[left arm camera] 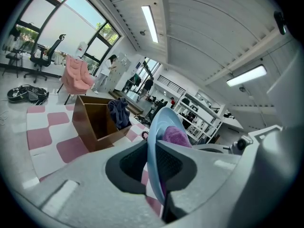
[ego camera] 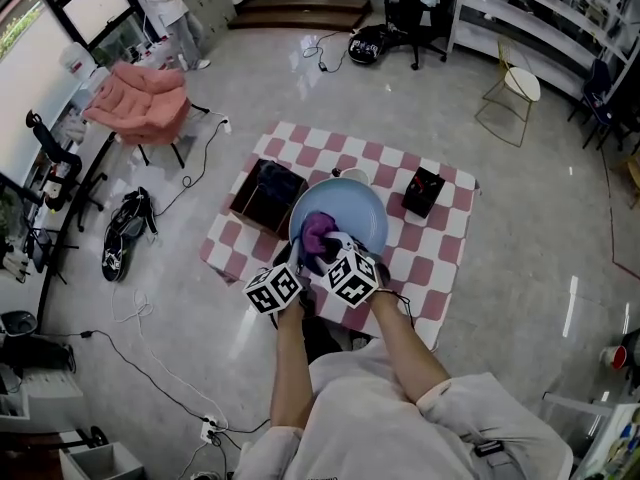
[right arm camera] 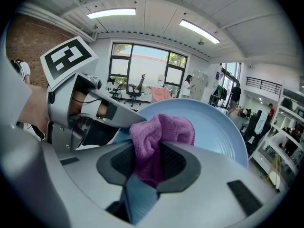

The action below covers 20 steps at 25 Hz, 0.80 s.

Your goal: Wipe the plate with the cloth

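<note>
A light blue plate (ego camera: 352, 211) is held tilted above the checkered table, with my left gripper (ego camera: 298, 260) shut on its near rim. In the left gripper view the plate's edge (left arm camera: 156, 127) runs straight between the jaws of the left gripper (left arm camera: 159, 167). My right gripper (ego camera: 335, 245) is shut on a purple cloth (ego camera: 318, 232). In the right gripper view the cloth (right arm camera: 159, 133) bulges out of the right gripper (right arm camera: 152, 167) and lies against the plate's face (right arm camera: 216, 127). The left gripper (right arm camera: 95, 113) shows at that view's left, on the rim.
On the pink-and-white checkered table (ego camera: 440, 268) stand a brown open box (ego camera: 262, 200) with a dark cloth (ego camera: 283, 180) in it, a black box (ego camera: 423, 191) and a white cup (ego camera: 350, 175) behind the plate. A pink chair (ego camera: 140, 103) stands on the floor at left.
</note>
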### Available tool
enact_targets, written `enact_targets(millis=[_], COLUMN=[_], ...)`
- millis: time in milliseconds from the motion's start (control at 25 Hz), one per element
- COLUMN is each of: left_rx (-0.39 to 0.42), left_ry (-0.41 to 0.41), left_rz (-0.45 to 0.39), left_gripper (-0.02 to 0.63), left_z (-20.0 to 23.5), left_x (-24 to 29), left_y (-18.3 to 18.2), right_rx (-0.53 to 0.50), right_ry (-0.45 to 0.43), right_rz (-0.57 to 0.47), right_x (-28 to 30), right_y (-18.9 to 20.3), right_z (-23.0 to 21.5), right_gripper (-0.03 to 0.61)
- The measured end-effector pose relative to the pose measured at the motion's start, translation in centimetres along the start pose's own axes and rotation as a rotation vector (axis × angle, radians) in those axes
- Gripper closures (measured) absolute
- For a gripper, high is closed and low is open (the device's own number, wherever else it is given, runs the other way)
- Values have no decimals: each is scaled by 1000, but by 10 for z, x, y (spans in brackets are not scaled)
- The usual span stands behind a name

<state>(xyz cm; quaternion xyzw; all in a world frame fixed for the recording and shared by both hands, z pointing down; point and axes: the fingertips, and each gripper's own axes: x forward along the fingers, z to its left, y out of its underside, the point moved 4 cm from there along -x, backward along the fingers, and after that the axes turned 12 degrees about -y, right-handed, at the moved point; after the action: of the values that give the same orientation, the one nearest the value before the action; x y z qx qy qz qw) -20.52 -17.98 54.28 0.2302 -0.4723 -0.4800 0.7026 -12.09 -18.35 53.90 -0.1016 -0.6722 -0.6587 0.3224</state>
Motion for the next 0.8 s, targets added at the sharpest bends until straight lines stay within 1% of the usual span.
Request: enact_targets(millis=[520, 800], left_rx=[22, 55], left_ry=[24, 37], left_rz=[30, 58], left_gripper=[583, 582], left_z=[-4, -5], left_x=[1, 2], left_y=[7, 11], right_rx=[10, 35], right_ry=[32, 52], right_rz=[-5, -12], right_x=[-1, -4], right_y=[0, 4], right_z=[-7, -15], right_gripper=[449, 449])
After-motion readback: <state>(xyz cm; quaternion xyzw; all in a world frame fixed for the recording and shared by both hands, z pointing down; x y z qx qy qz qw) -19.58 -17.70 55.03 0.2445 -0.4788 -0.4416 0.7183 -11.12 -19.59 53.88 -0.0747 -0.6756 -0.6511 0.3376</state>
